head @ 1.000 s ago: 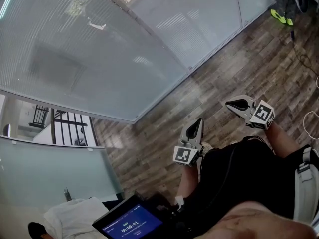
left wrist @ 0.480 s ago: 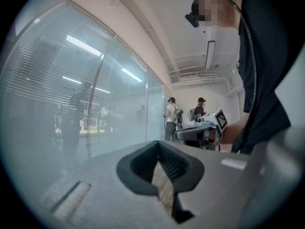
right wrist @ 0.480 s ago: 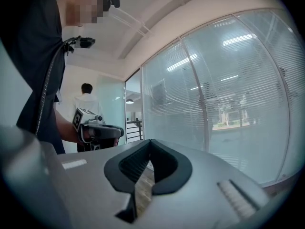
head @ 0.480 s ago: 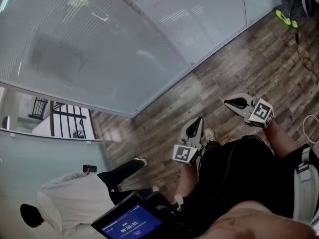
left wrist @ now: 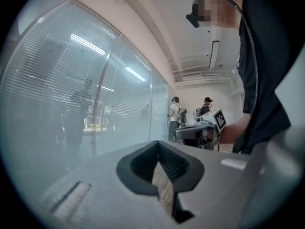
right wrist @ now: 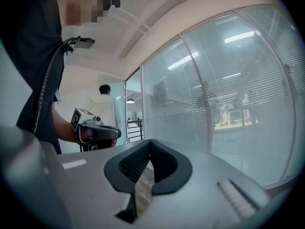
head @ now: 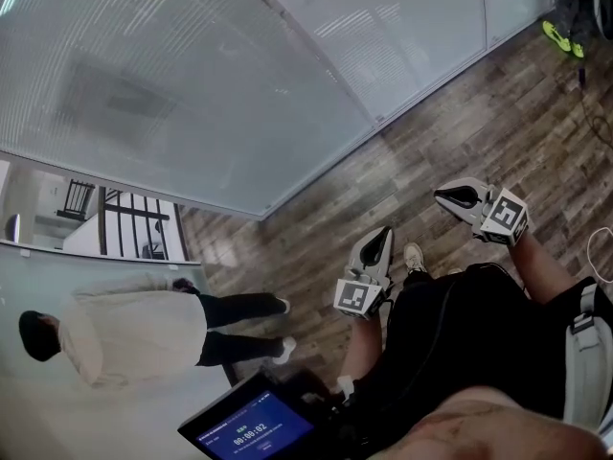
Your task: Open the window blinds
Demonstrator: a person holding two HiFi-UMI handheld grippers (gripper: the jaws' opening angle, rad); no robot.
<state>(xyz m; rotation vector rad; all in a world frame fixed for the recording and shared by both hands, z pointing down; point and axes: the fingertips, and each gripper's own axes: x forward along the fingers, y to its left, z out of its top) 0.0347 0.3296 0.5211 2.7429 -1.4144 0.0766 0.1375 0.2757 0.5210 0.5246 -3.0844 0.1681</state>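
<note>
The window blinds (head: 192,94) hang slatted and lowered behind a long glass wall; they fill the left of the left gripper view (left wrist: 57,94) and the right of the right gripper view (right wrist: 238,89). My left gripper (head: 375,245) is held out level over the wooden floor, well short of the glass, jaws shut and empty (left wrist: 159,168). To its right, my right gripper (head: 452,199) is also level, shut on nothing (right wrist: 147,168). Each gripper shows in the other's view: the right gripper (left wrist: 209,125) and the left gripper (right wrist: 97,130). No cord or wand is visible.
A person in a pale top (head: 134,333) walks at the lower left by the glass panel. Two more people (left wrist: 175,113) stand far down the corridor. A device with a blue screen (head: 251,427) sits at my chest. Yellow-green shoes (head: 560,34) and a cable (head: 599,247) lie at right.
The person in the pale top has walked fully into view at lower left. Both grippers stay shut and have drifted slightly along the glass wall.
</note>
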